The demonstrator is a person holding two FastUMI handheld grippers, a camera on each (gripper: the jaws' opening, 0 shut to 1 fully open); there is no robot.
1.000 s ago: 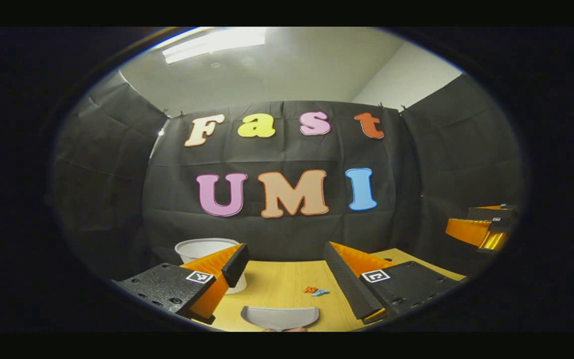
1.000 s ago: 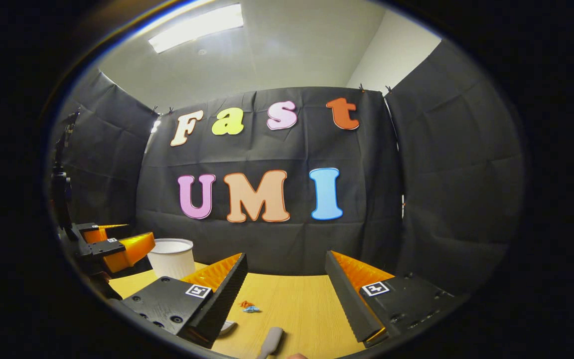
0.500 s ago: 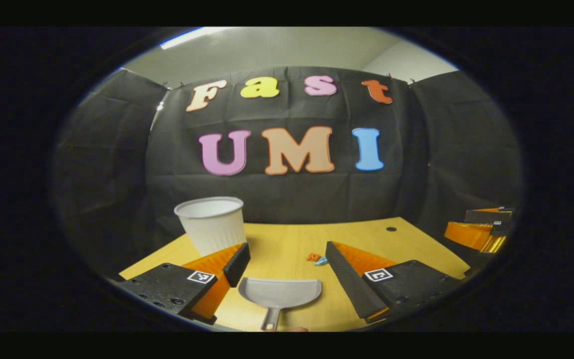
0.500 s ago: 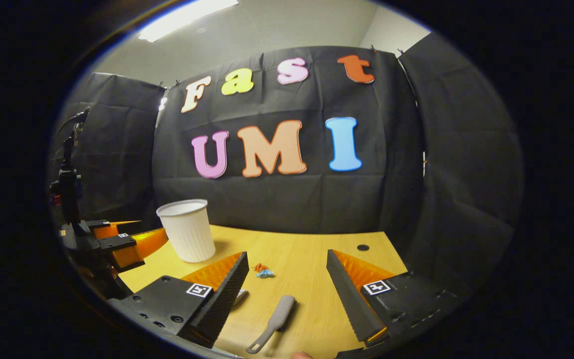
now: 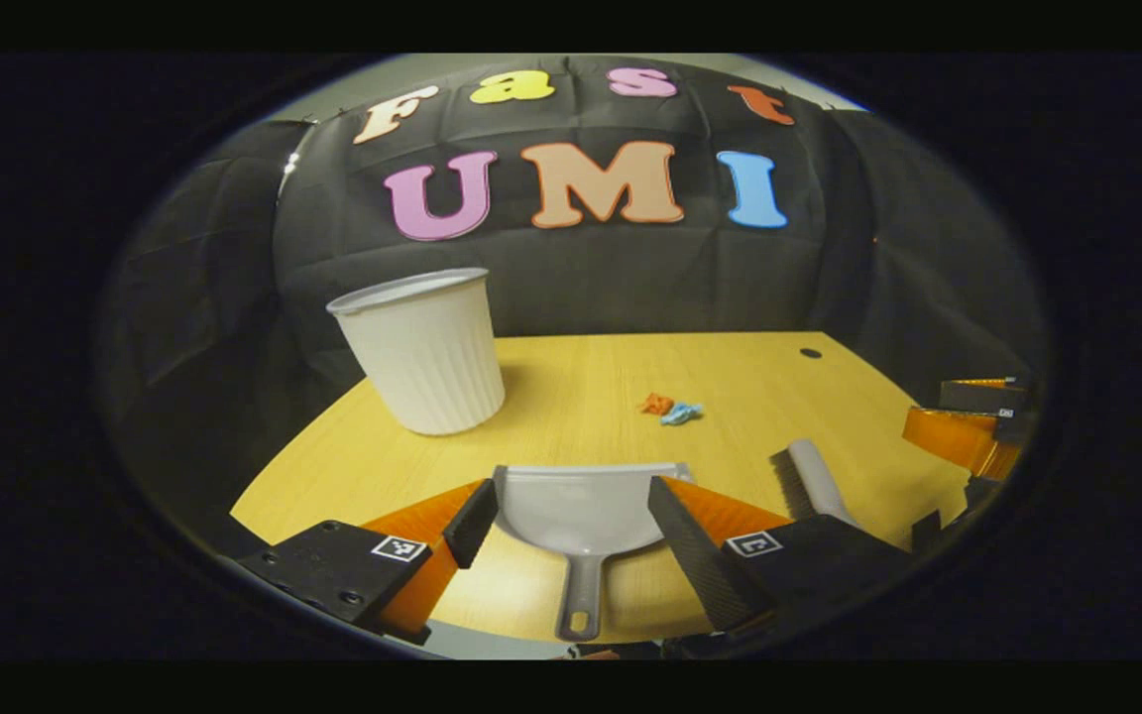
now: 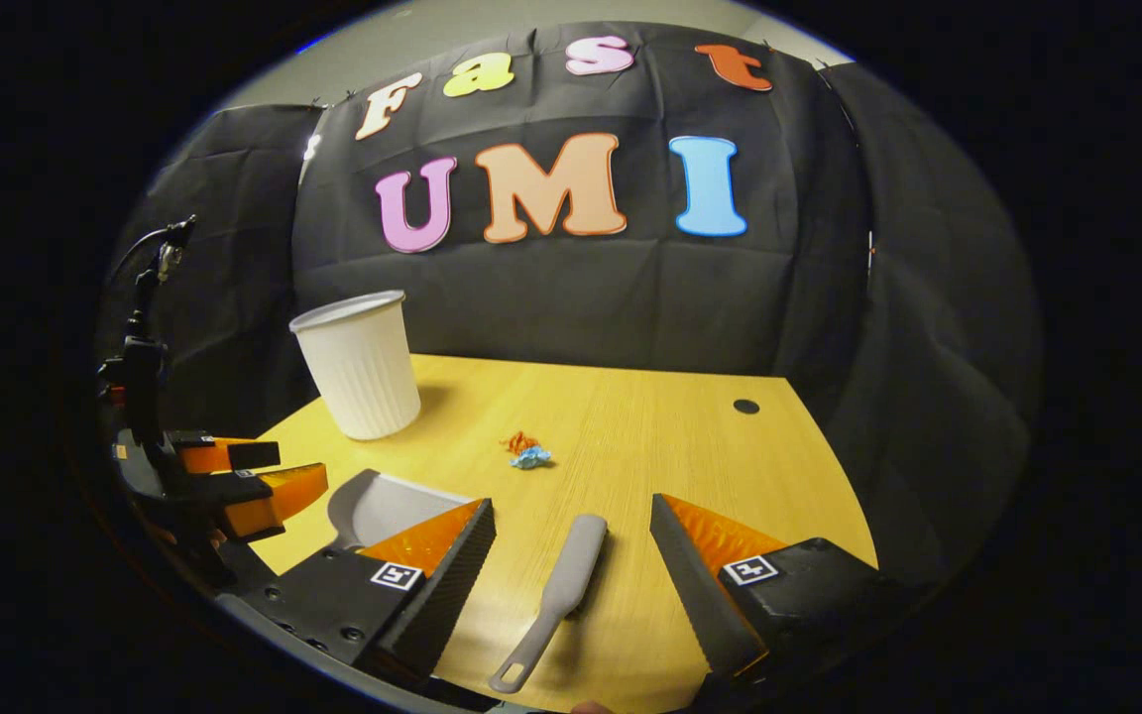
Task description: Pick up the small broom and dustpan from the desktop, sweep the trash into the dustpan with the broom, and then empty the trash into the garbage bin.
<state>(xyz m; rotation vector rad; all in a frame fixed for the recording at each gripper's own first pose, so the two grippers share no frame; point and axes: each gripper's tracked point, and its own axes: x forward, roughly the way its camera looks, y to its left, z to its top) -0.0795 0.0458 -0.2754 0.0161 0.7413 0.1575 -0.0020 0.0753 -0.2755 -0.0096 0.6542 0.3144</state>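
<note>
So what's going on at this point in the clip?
A person holds two grippers over a wooden desk, at the start of a sweeping job. The left gripper is open above the grey dustpan; the right gripper is open above the small broom. Neither tool is gripped yet; both lie flat on the desk. The trash, small orange and blue scraps, lies mid-desk, and the white garbage bin stands upright at the far left.
</note>
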